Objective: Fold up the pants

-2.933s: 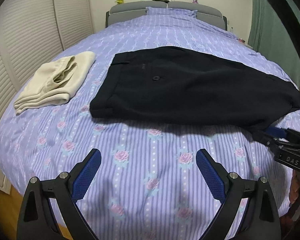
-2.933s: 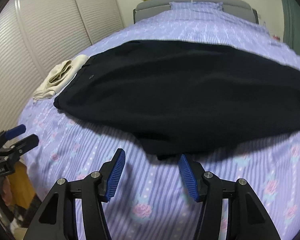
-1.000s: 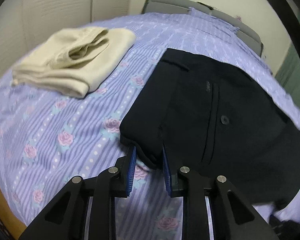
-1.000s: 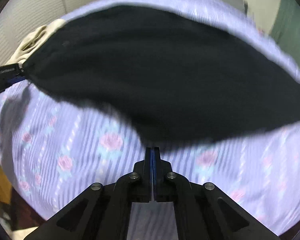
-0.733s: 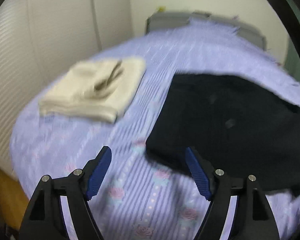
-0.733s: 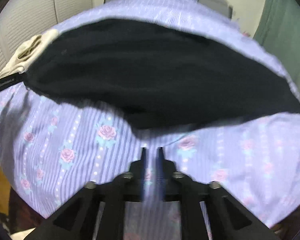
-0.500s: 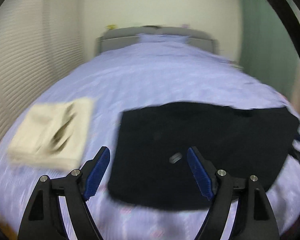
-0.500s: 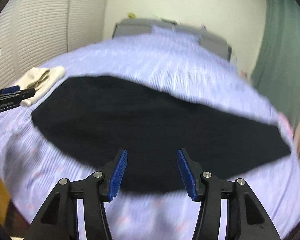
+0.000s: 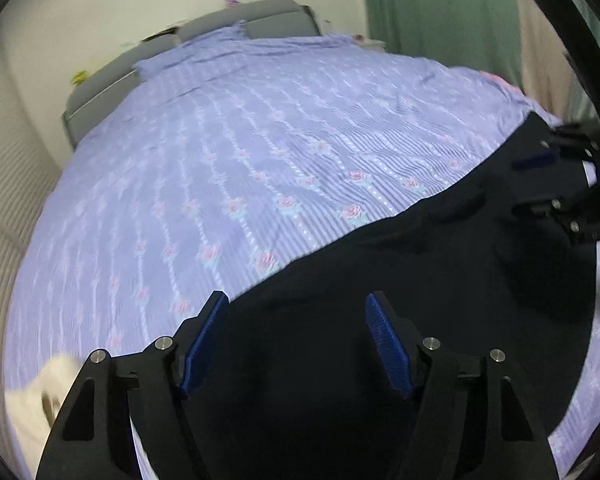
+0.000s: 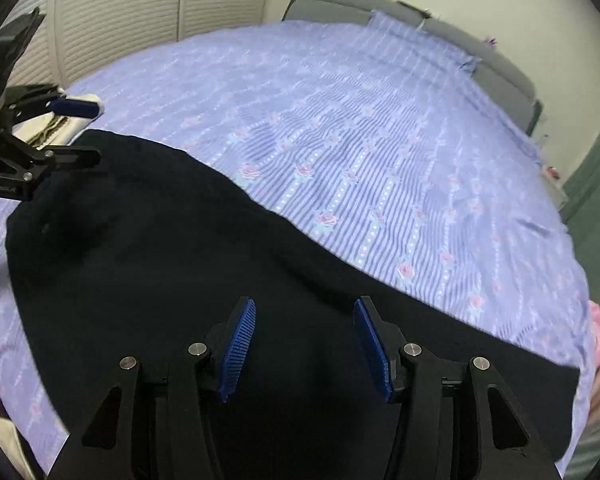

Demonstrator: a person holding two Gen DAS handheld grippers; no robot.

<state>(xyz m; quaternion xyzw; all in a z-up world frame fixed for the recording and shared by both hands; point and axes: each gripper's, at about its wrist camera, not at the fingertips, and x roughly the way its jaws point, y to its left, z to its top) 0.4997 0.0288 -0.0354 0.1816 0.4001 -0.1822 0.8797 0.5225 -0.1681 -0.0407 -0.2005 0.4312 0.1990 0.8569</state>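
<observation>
Black pants [image 9: 380,280] lie flat across the lower frame on the floral bed [image 9: 260,140]; folded cream garment [image 9: 40,400] at lower left. Left claw [image 9: 296,340] partly open, having just narrowed slightly, empty above the cloth; right claw [image 10: 304,344] half open, holding nothing.

A bed [image 9: 260,152] carries everything here, spread with a lilac striped sheet [image 10: 380,168] printed with rows of small pink roses. A grey padded headboard [image 9: 256,16] runs along its far end, against a pale wall. Black pants [image 10: 160,280] lie flat on the near part of the sheet, their far edge running slantwise across the stripes. A folded cream garment [image 9: 40,404] lies on the sheet just beside the waist end of the pants; it is blurred and only partly visible.
</observation>
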